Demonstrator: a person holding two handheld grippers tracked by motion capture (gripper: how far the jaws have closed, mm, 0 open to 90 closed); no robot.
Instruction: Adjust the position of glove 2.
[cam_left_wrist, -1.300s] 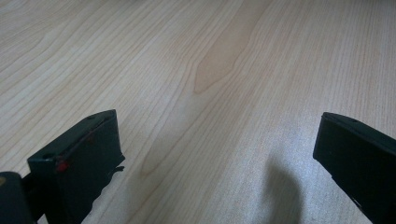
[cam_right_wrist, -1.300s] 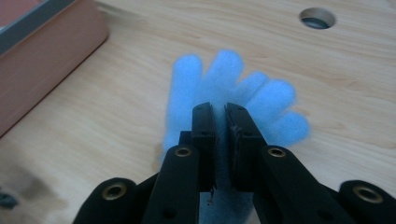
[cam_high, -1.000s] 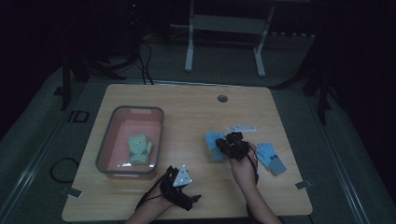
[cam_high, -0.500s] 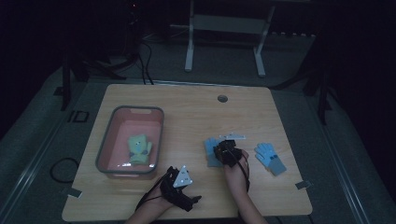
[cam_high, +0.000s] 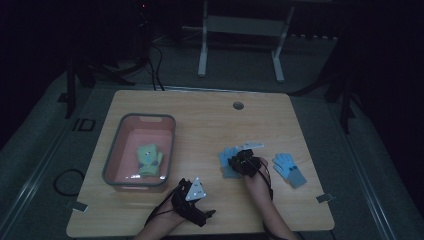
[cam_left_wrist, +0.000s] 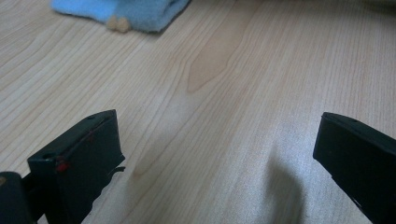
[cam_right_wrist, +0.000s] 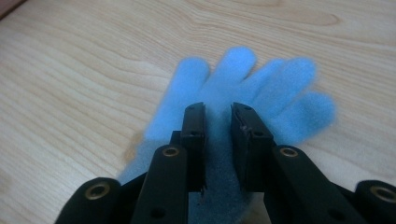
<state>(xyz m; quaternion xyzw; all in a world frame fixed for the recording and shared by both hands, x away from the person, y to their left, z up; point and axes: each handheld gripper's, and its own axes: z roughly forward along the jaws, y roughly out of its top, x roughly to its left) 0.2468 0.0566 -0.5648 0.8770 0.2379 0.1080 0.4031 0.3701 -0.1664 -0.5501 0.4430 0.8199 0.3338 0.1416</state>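
1. Tongs first: we see the right tongs (cam_right_wrist: 218, 116) pressed down on a blue glove (cam_right_wrist: 243, 88), the jaws nearly closed with a narrow strip of the fleece pinched up between them; in the high view the right tongs (cam_high: 243, 162) sit on that same glove (cam_high: 227, 161) right of the desk's middle.
2. We see the left tongs (cam_left_wrist: 217, 154) spread wide, nothing between the jaws, bare wood beneath them; in the high view the left tongs (cam_high: 192, 200) rest near the desk's front edge, with a grey three-cornered plate on top.
3. In the right tongs' view, the glove lies flat on the wood, fingers fanned away from the camera, cuff under the jaws.
4. At the top edge of the left tongs' view, we make out a corner of blue fabric (cam_left_wrist: 119, 11), well apart from the jaws.
5. A second blue glove (cam_high: 290, 169) lies flat to the right, apart from the first.
6. At the left of the desk (cam_high: 210, 120) stands a grey-rimmed pink bin (cam_high: 122, 150), and a green glove (cam_high: 150, 159) lies inside it.
7. A small round hole (cam_high: 238, 105) marks the desk's far edge.
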